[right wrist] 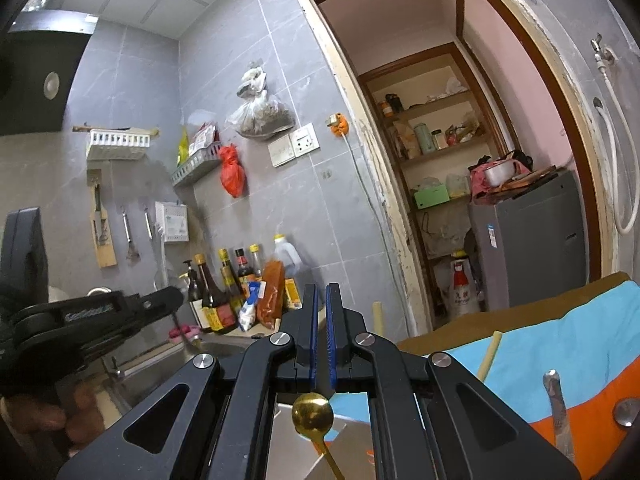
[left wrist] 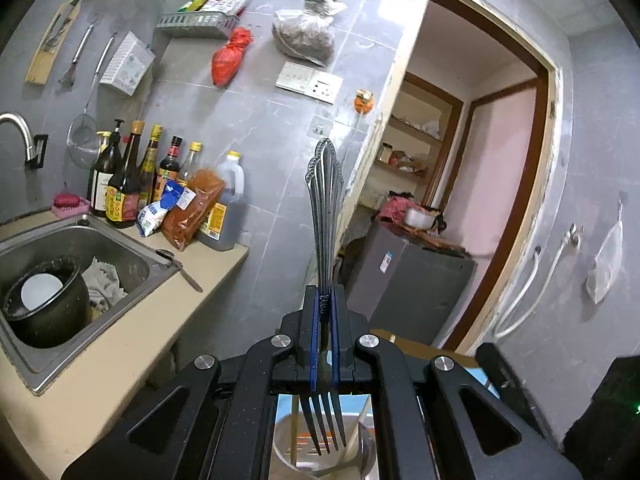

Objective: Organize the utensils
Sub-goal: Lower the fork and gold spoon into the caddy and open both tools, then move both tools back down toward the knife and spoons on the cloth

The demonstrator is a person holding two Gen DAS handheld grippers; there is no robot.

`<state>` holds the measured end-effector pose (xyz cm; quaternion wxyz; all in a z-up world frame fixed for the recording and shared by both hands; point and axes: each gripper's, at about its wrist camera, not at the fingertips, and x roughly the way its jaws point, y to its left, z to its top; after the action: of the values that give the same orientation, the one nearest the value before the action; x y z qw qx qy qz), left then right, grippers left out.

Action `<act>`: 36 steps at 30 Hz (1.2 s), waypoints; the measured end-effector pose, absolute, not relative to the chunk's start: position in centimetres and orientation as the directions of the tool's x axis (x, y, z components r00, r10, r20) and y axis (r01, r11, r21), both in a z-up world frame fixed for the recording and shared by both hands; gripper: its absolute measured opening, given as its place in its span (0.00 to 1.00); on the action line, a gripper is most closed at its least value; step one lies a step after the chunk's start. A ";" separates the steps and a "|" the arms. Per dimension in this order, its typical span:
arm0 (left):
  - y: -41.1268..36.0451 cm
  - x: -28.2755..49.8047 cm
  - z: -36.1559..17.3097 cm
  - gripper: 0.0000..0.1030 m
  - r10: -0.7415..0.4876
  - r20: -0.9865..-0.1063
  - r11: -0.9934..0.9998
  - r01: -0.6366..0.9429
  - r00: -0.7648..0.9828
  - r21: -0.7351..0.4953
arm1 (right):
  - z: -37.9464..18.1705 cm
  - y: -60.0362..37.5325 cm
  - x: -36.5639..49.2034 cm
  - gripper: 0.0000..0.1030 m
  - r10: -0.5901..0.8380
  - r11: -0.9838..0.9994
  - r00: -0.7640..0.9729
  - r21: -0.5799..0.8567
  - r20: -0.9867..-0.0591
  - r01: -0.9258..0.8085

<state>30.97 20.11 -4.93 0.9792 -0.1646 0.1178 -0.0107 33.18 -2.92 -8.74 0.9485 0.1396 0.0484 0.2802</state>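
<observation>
Grey tiled wall (left wrist: 248,128), steel sink (left wrist: 120,248), open doorway (right wrist: 460,120) to pink room.

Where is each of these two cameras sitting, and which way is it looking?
Left wrist: sits on the left gripper, facing along its fingers toward the sink and doorway; the gripper is shut on a fork.
Right wrist: sits on the right gripper, facing the same tiled wall; its fingers are shut, a gold spoon shows below, and the left gripper and a hand appear at left.
Shared: the sauce bottles, red bag and doorway.
</observation>
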 end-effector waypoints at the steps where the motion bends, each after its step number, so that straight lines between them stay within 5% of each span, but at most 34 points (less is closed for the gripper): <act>1: 19.8 31.0 -5.2 0.03 -0.063 -0.239 0.951 -0.014 0.969 -0.309 | -8.7 -3.0 33.1 0.02 0.545 0.806 0.838 0.288 -0.019 -0.518; 10: 17.1 30.1 -8.0 0.05 -0.121 -0.390 0.968 0.022 0.913 -0.249 | -8.0 -5.3 32.1 0.09 0.520 0.838 0.848 0.254 -0.101 -0.483; 13: 16.8 29.8 -8.1 0.16 -0.126 -0.410 0.964 0.014 0.904 -0.265 | -7.6 -6.4 31.5 0.20 0.510 0.846 0.851 0.248 -0.123 -0.471; 15: 16.8 29.3 -7.9 0.34 -0.126 -0.410 0.957 0.003 0.903 -0.289 | -7.2 -7.2 31.2 0.23 0.499 0.854 0.856 0.250 -0.138 -0.457; 19: 16.1 28.2 -6.5 0.43 -0.120 -0.409 0.946 -0.021 0.905 -0.325 | -6.2 -9.3 30.6 0.25 0.474 0.865 0.865 0.269 -0.164 -0.423; 24: 13.9 26.5 -4.1 0.78 -0.107 -0.379 0.946 -0.023 0.919 -0.324 | -3.9 -11.9 29.5 0.55 0.450 0.877 0.878 0.267 -0.162 -0.400; 27: 12.3 25.9 -2.6 0.90 -0.080 -0.364 0.953 -0.036 0.928 -0.301 | -2.5 -13.4 28.7 0.71 0.438 0.883 0.886 0.257 -0.153 -0.392; 32: 9.3 24.8 -0.7 0.95 -0.038 -0.329 0.966 -0.049 0.944 -0.254 | -0.6 -16.4 27.4 1.00 0.417 0.893 0.898 0.250 -0.141 -0.376; 36: 6.8 24.1 0.2 0.96 -0.011 -0.315 0.976 -0.058 0.949 -0.208 | 0.3 -18.6 26.4 1.00 0.403 0.902 0.904 0.226 -0.139 -0.367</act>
<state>24.09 6.83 0.21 0.9813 -0.1078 0.1593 0.0119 26.42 -18.60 0.25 0.9709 0.0974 0.0917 0.1984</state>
